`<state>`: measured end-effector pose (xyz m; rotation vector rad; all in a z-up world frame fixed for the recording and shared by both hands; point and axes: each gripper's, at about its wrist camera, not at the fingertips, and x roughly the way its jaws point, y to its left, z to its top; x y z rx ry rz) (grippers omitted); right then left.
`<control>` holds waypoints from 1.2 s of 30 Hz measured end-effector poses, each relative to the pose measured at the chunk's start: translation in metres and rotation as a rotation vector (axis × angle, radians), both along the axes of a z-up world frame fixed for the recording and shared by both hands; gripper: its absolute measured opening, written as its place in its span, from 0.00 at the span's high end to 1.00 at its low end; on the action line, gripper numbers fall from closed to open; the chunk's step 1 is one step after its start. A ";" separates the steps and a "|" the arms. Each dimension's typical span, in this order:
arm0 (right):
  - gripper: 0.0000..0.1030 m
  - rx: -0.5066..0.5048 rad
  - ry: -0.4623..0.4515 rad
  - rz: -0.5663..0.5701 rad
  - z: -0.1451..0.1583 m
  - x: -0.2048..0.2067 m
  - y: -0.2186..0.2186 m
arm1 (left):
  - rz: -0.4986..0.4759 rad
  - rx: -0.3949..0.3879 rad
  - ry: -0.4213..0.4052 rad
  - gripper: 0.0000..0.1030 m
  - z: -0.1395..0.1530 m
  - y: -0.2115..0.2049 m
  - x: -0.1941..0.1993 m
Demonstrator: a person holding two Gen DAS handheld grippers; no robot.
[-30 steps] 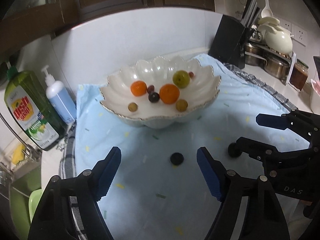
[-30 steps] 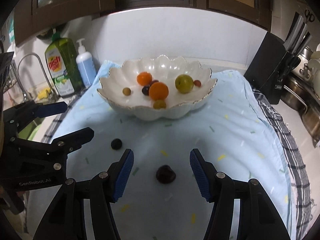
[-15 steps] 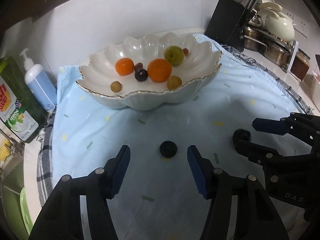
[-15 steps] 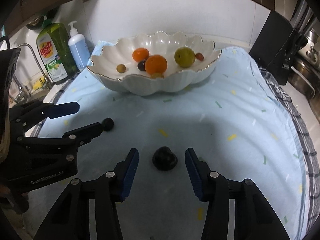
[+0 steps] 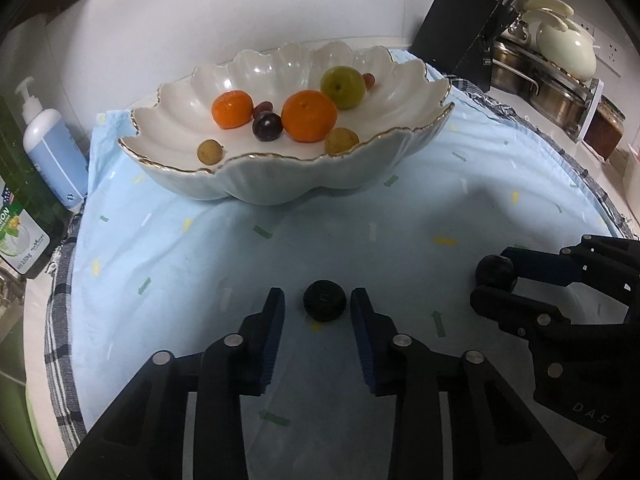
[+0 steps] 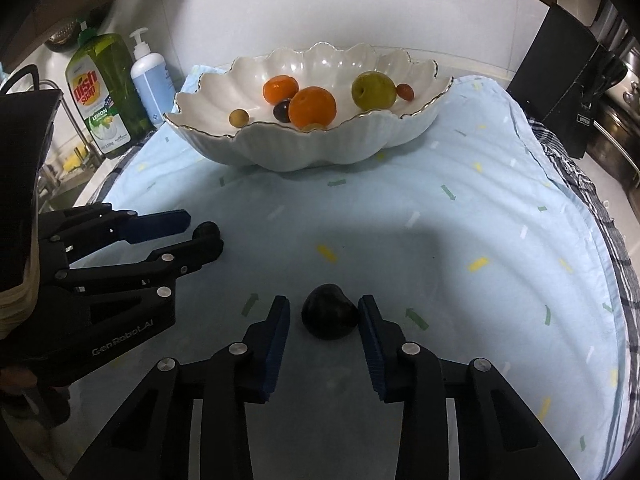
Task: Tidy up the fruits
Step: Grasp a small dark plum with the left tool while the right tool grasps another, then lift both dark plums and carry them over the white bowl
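A white scalloped bowl (image 5: 280, 184) (image 6: 304, 152) holds two oranges, a green fruit, a dark plum and small grapes. On the blue cloth, a small dark round fruit (image 5: 324, 301) lies between the fingers of my left gripper (image 5: 318, 306), which is open with narrow gaps on both sides. A larger dark plum (image 6: 329, 317) lies between the fingers of my right gripper (image 6: 324, 314), also open and close around it. Each gripper shows in the other's view: the right (image 5: 494, 282), the left (image 6: 202, 234).
A green dish soap bottle (image 6: 102, 92) and a blue pump bottle (image 6: 149, 80) stand at the left by the sink. A black knife block (image 5: 460, 56), pots and a jar stand at the right. A checked towel edges the blue cloth (image 6: 440, 216).
Both grippers have moved forward and down onto the cloth, and both jaws have narrowed around their dark fruits.
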<state>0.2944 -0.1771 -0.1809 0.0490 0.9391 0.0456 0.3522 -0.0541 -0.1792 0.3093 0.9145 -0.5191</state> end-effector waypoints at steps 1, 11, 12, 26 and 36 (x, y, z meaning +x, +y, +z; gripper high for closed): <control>0.69 -0.003 -0.001 -0.002 0.000 0.000 0.000 | 0.000 -0.001 0.002 0.69 -0.001 0.000 0.000; 0.71 0.000 -0.009 -0.010 0.003 -0.001 -0.002 | -0.008 -0.008 0.002 0.78 0.000 -0.003 0.001; 0.71 0.000 -0.011 -0.010 0.003 -0.001 -0.002 | -0.009 -0.009 -0.001 0.78 0.001 -0.003 0.001; 0.71 0.006 -0.086 0.000 0.029 -0.007 -0.001 | 0.013 -0.055 -0.062 0.78 0.037 0.008 -0.012; 0.71 0.012 -0.189 0.017 0.061 -0.014 0.003 | 0.044 -0.094 -0.139 0.78 0.071 0.019 -0.026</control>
